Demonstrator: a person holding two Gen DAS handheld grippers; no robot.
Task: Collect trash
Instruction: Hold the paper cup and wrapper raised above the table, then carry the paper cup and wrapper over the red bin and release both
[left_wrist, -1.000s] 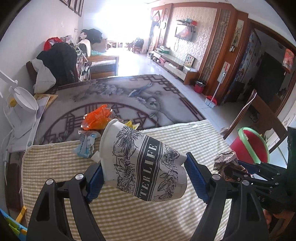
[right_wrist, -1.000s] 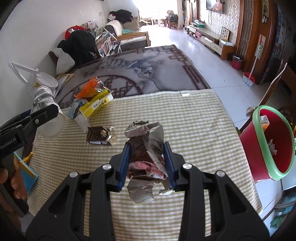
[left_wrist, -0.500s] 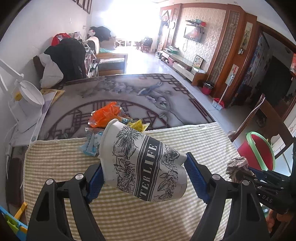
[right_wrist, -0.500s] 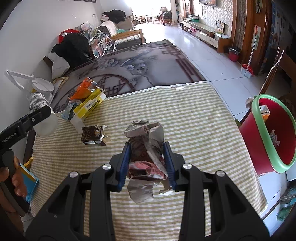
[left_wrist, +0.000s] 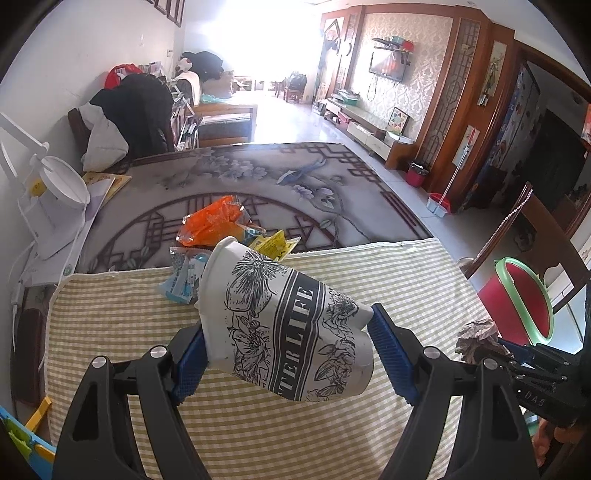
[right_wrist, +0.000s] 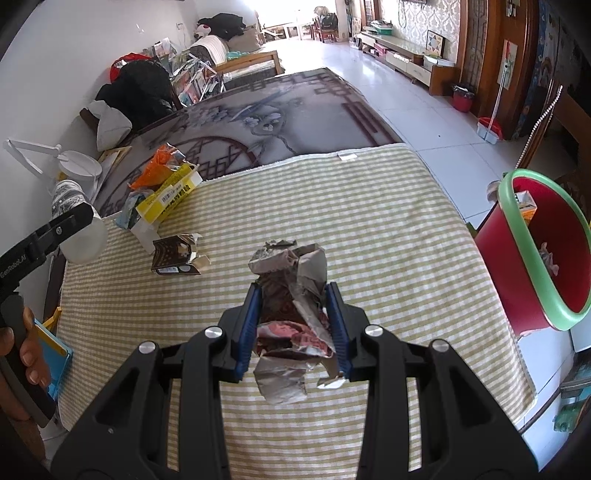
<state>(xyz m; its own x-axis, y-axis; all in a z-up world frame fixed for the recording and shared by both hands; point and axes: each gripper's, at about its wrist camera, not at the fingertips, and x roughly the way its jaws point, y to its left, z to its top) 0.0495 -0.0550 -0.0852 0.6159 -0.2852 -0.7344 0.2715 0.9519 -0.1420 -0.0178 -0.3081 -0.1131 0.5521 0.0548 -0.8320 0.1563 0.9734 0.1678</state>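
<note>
The paper cup (left_wrist: 284, 325) is clamped crosswise between the blue pads of the left gripper (left_wrist: 286, 349), its mouth tilted up and away to the left of the fingers; it is judged light and thin-walled, easily crushed, so a hold across the firmer base end or the rolled rim would be preferred to the soft middle; its printed skin looks smooth and could slip if the squeeze is eased. The crumpled foil wrapper (right_wrist: 293, 314) is pinched between the pads of the right gripper (right_wrist: 294, 328), loose flaps hanging below and ahead of the fingertips; it is judged nearly weightless, limp and springy, best held at its dense core, since torn edges may tear away.

Beneath both pairs of fingers a checked cloth (right_wrist: 369, 229) is spread; ahead and left of the right fingers a torn brown packet (right_wrist: 177, 254), a yellow box (right_wrist: 168, 197) and an orange wrapper (left_wrist: 210, 221) lie near the far edge. To the right of the fingers, beyond the cloth's edge, a red bin with a green rim (right_wrist: 535, 254) stands tilted open; beyond the cloth a patterned rug (left_wrist: 258, 177) and tiled floor are seen.
</note>
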